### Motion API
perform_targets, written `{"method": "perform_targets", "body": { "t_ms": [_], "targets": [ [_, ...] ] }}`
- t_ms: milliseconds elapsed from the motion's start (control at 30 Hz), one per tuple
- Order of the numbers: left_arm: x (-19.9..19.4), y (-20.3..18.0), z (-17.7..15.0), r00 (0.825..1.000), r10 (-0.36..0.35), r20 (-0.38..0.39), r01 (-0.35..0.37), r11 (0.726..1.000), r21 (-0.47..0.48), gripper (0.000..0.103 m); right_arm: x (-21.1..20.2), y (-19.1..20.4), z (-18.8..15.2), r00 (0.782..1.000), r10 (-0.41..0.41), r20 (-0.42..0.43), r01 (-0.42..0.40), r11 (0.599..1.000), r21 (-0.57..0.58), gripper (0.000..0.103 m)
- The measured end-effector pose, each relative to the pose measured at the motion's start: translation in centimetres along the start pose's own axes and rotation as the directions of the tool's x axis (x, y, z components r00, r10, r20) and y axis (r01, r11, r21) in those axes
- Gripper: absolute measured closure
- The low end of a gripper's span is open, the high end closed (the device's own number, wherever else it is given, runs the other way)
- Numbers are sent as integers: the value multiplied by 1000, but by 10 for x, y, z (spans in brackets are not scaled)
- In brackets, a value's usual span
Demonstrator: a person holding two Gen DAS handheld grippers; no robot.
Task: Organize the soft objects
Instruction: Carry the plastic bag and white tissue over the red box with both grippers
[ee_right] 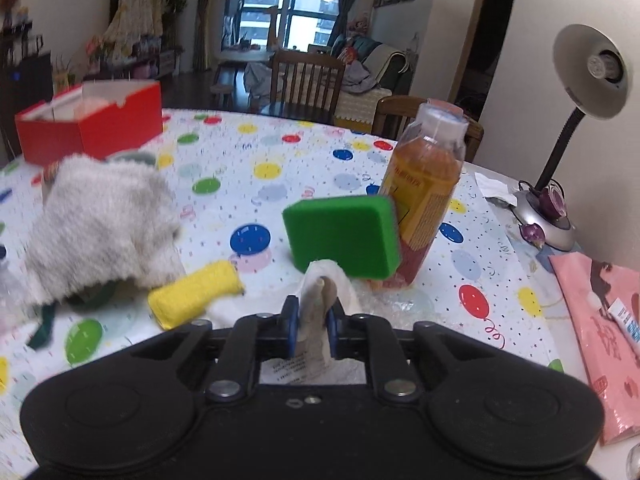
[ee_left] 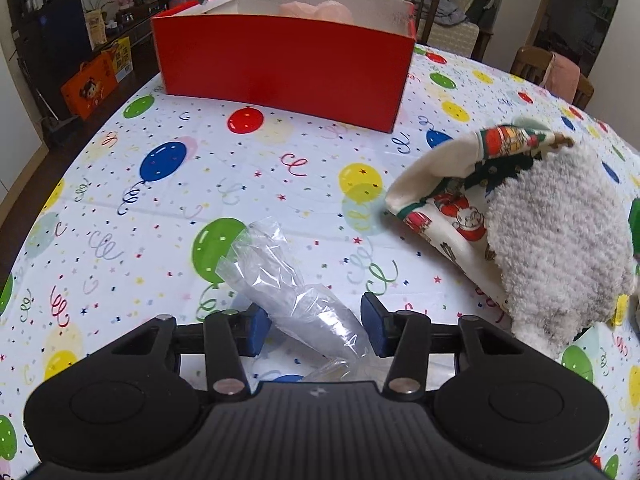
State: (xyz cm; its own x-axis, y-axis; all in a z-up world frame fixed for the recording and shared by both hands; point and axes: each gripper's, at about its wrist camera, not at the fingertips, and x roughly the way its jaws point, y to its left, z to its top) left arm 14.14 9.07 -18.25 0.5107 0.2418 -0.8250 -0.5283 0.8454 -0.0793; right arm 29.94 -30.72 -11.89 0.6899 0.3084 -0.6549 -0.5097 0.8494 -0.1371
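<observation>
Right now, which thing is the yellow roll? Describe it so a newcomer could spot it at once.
Start at the balloon-print table and find the fluffy grey cloth on its left side in the right wrist view. The yellow roll lies at that cloth's lower right edge, left of the green sponge. It is the only yellow, nubbly, sausage-shaped piece; the sponge is a flat green block.

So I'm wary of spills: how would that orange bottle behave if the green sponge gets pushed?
The orange bottle is tall and narrow, so probably tippy. The green sponge seems to lean on it, so a push could topple it. It looks full, likely fairly heavy.
</observation>
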Motion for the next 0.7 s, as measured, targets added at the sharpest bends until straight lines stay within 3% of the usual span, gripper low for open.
{"method": "perform_targets", "body": {
  "t_ms": [367,700],
  "targets": [
    [-31,17,12,997,-58,45,59,998,-27,56,-29,-3,25,990,113,89,-123,986,112,100],
    [-67,20,37,987,-137,85,138,990,-13,56,-54,24,67,960,227,161,-242,967,84,100]
  ]
}}
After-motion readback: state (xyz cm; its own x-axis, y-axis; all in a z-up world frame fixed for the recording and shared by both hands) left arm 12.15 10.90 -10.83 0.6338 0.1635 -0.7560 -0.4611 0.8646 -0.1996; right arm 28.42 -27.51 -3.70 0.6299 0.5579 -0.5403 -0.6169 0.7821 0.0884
